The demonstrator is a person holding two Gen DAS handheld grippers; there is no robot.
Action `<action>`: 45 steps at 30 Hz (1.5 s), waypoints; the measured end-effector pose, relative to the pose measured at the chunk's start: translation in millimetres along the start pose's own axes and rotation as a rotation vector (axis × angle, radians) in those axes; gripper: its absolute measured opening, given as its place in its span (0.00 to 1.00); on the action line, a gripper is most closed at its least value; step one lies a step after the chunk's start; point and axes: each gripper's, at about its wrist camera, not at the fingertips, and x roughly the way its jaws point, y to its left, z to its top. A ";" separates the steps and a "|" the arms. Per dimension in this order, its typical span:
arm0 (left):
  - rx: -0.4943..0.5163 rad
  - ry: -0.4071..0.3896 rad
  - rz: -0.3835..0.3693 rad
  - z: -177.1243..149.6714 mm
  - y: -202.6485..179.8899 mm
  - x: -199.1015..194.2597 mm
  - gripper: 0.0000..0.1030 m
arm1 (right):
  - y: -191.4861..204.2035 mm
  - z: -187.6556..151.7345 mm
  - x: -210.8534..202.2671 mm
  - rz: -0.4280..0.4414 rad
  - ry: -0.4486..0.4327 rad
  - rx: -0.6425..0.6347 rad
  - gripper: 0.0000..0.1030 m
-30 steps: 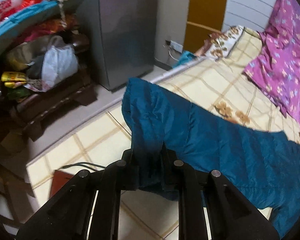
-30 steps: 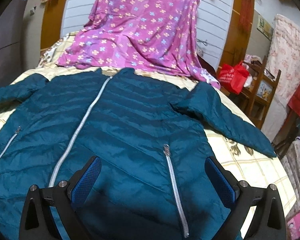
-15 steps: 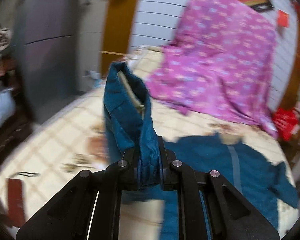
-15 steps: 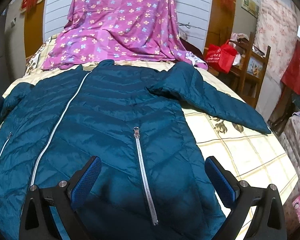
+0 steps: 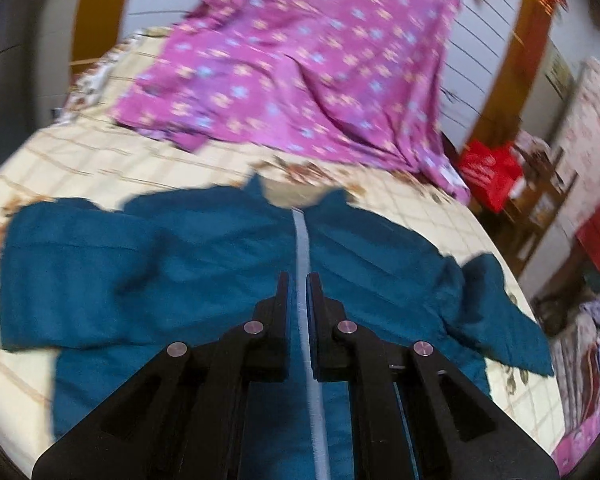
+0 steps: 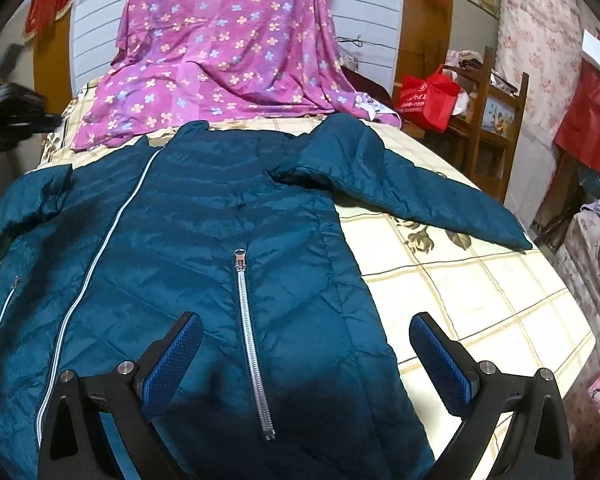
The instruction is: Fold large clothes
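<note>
A teal puffer jacket (image 5: 220, 264) lies front up on the bed, its centre zipper (image 5: 302, 240) shut. My left gripper (image 5: 298, 280) hovers over that zipper, its jaws closing to a thin slit with nothing between them. The jacket's left sleeve (image 5: 80, 260) lies folded inward near the shoulder. In the right wrist view the jacket (image 6: 204, 220) fills the foreground. My right gripper (image 6: 306, 328) stands wide open above its lower part, a pocket zipper (image 6: 252, 340) between the fingers, untouched. The right sleeve (image 6: 412, 196) stretches out over the sheet.
The bed (image 6: 480, 300) has a cream checked sheet, bare to the right of the jacket. A purple flowered cloth (image 6: 220, 52) drapes the headboard end. A red bag (image 6: 424, 100) and a wooden shelf (image 6: 496, 120) stand past the right edge.
My left gripper swung from the bed's left side to above the jacket's middle, carrying the left sleeve, then let it go and shut. The right gripper shifted a little and stays open.
</note>
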 end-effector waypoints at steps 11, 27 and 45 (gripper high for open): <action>0.267 -0.013 0.251 -34.6 20.4 -5.1 0.49 | -14.2 -1.5 4.5 0.041 0.029 0.063 1.00; 0.225 -0.036 0.600 -47.7 198.7 -57.8 0.75 | 41.9 23.0 -6.0 0.184 -0.103 0.013 1.00; -0.271 0.048 0.657 -54.9 295.3 -49.1 0.75 | 316.2 162.1 160.9 0.903 0.149 -0.047 0.96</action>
